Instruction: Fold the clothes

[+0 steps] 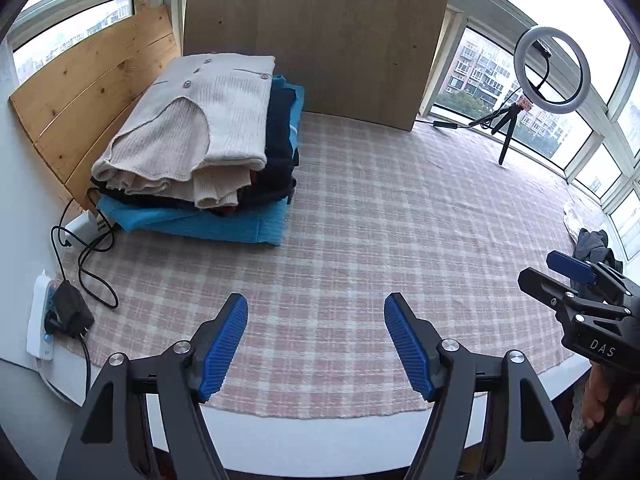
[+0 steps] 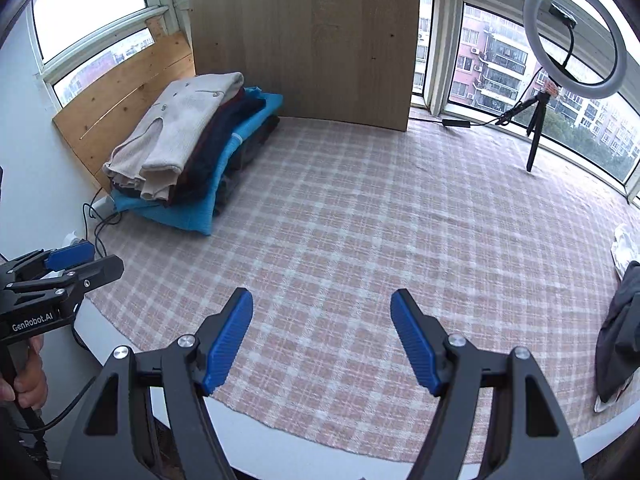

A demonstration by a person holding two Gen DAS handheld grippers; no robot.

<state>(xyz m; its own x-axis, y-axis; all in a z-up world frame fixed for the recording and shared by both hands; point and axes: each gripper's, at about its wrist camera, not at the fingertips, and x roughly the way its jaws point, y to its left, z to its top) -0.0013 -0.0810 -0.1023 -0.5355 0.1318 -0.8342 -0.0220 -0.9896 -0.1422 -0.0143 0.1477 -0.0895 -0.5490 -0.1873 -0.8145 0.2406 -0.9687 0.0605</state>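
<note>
A stack of folded clothes (image 1: 192, 148) sits at the back left of the table, a beige knit cardigan on top, dark garments under it and a blue one at the bottom; the same stack (image 2: 188, 152) shows in the right wrist view. My left gripper (image 1: 316, 312) hangs open over the bare plaid tablecloth (image 1: 380, 220) near the front edge, nothing between its fingers. My right gripper (image 2: 322, 308) is open too, empty, over the cloth (image 2: 360, 220). A dark grey unfolded garment (image 2: 618, 332) lies at the right edge; its top (image 1: 594, 242) peeks behind the right gripper's body (image 1: 580, 300).
A large wooden board (image 1: 320, 36) stands upright at the back, a slatted panel (image 1: 92, 92) behind the stack. A ring light on a tripod (image 2: 576, 40) stands back right. A power strip with plug and cables (image 1: 56, 316) lies at the left edge. White cloth (image 2: 624, 248) lies far right.
</note>
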